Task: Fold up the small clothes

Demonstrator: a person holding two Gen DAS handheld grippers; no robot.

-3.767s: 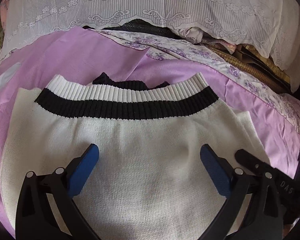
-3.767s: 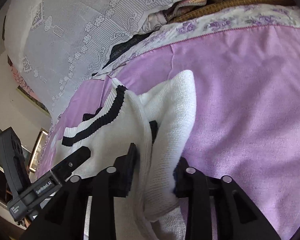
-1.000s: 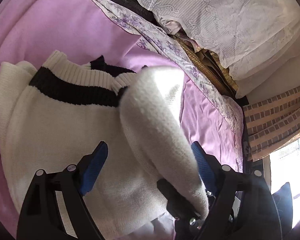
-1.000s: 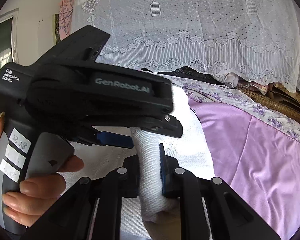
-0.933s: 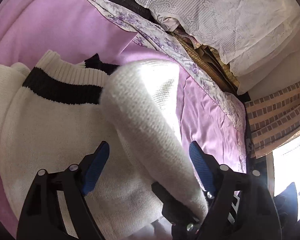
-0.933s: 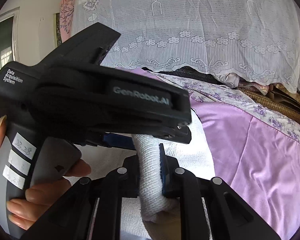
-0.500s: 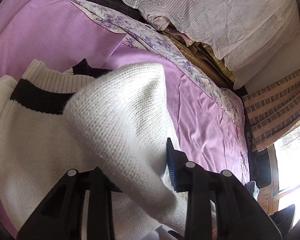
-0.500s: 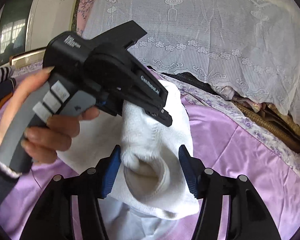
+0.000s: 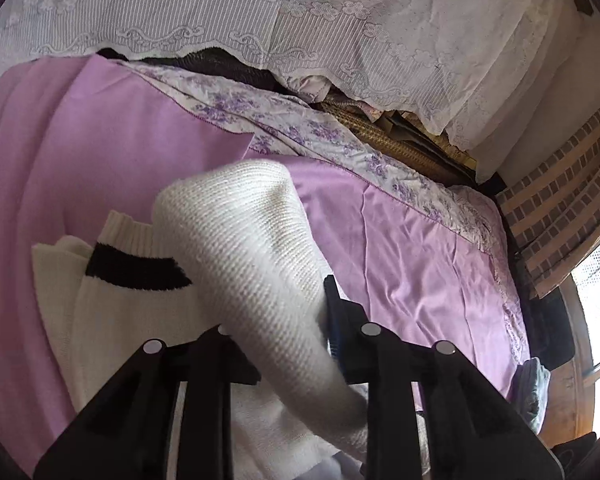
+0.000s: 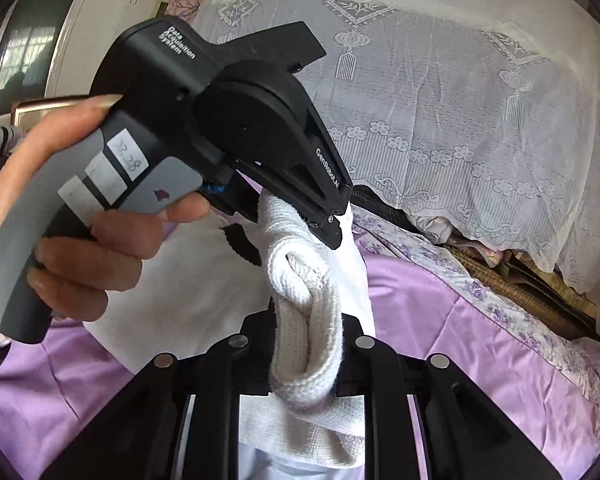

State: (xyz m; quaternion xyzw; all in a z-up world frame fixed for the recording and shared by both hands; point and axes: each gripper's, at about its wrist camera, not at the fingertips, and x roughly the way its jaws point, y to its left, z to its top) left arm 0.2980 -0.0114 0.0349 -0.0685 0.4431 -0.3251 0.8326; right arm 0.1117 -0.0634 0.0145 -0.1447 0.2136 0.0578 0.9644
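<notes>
Cream knit sweater (image 9: 236,264) (black-striped hem)

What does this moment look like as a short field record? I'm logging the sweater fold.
garment: white knit sweater with black stripe, lying on the purple bedsheet
lifted part: sleeve, raised off the body
left hand-held gripper: jaws just closed, shut on sleeve
right hand-held gripper: jaws just closed, shut on the bunched sleeve end
backdrop: white lace cover
</notes>
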